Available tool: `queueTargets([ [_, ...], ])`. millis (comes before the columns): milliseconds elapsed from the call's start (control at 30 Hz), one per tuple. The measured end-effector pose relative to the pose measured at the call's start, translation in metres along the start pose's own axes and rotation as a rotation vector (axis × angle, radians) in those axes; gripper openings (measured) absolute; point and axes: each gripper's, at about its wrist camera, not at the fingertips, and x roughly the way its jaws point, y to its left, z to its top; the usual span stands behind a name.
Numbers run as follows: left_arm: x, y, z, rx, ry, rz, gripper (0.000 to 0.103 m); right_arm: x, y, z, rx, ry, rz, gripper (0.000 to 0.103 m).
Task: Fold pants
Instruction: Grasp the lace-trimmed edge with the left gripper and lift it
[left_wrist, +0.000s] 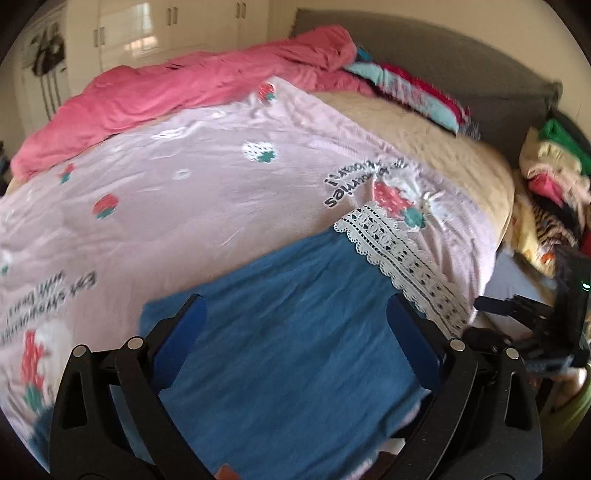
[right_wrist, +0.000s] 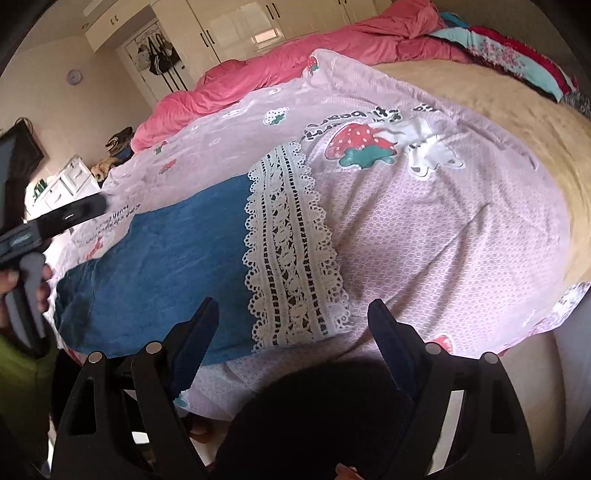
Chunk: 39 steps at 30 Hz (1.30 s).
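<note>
So the blue pants (left_wrist: 295, 332) are lying flat on the pink strawberry-print blanket (left_wrist: 207, 192) near the front edge of the bed, with the white lace hem (right_wrist: 291, 254) pointing off to the right side. They're looking like one tidy, fairly smooth blue rectangle, so my guess is the legs are already sitting stacked one on the other and at least the first fold is done, though I can't really tell how many layers are in there. The left gripper (left_wrist: 295, 332) is hovering right over the blue cloth with its jaws standing wide and nothing pinched between them, so it's letting go, not grabbing. The right gripper (right_wrist: 291, 332) is hanging over the front edge by the lace end, also spread apart and holding nothing; the pads aren't touching the fabric as far as I can see. What's probably left is folding it shorter, lace end over toward the waist end, then squaring it up. The pink duvet (left_wrist: 177, 88) bunched along the far side and the pile of clothes (left_wrist: 550, 192) off to the right aren't getting in the way. Left view is a bit smeary, fyi.
</note>
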Motion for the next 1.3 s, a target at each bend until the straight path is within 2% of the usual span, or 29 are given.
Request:
queueTargets([
  [167, 0.047, -0.011, 0.032, 0.029, 0.057, -0.039, 0.091, 0.01, -0.003, 0.004, 0.028, 0.021, 0.022, 0.081],
  [233, 0.061, -0.015, 0.039, 0.044, 0.072, -0.035, 0.091, 0.011, -0.004, 0.005, 0.041, 0.023, 0.032, 0.081],
  [367, 0.088, -0.025, 0.05, 0.059, 0.108, -0.085, 0.091, 0.015, -0.007, 0.005, 0.051, 0.04, 0.035, 0.081],
  [433, 0.098, -0.032, 0.055, 0.094, 0.117, -0.086, 0.091, 0.016, -0.009, 0.005, 0.058, 0.046, 0.035, 0.08],
  [500, 0.107, -0.039, 0.061, 0.136, 0.117, -0.084, 0.091, 0.018, -0.01, 0.005, 0.061, 0.057, 0.042, 0.077],
  [600, 0.121, -0.041, 0.067, 0.139, 0.139, -0.126, 0.09, 0.023, -0.013, 0.008, 0.071, 0.074, 0.047, 0.073],
  [667, 0.133, -0.04, 0.069, 0.146, 0.163, -0.135, 0.087, 0.026, -0.014, 0.01, 0.071, 0.085, 0.045, 0.064],
  [767, 0.147, -0.037, 0.069, 0.133, 0.192, -0.156, 0.077, 0.03, -0.012, 0.011, 0.06, 0.098, 0.019, 0.044],
  [833, 0.155, -0.032, 0.067, 0.107, 0.217, -0.208, 0.052, 0.027, -0.01, 0.01, 0.049, 0.079, 0.025, 0.033],
  [900, 0.161, -0.029, 0.063, 0.08, 0.246, -0.276, 0.041, 0.021, -0.011, 0.008, 0.051, 0.052, 0.047, 0.033],
  [933, 0.161, -0.03, 0.062, 0.086, 0.249, -0.285, 0.04, 0.021, -0.012, 0.008, 0.053, 0.05, 0.056, 0.033],
  [1033, 0.16, -0.033, 0.062, 0.123, 0.236, -0.295, 0.04, 0.03, -0.014, 0.009, 0.063, 0.098, 0.068, 0.035],
  [1133, 0.168, -0.033, 0.062, 0.141, 0.243, -0.298, 0.046, 0.038, -0.016, 0.015, 0.079, 0.129, 0.114, 0.048],
  [1200, 0.172, -0.031, 0.061, 0.131, 0.253, -0.324, 0.046, 0.043, -0.02, 0.021, 0.105, 0.131, 0.147, 0.048],
  [1300, 0.17, -0.028, 0.061, 0.116, 0.257, -0.367, 0.036, 0.045, -0.02, 0.024, 0.112, 0.135, 0.171, 0.045],
])
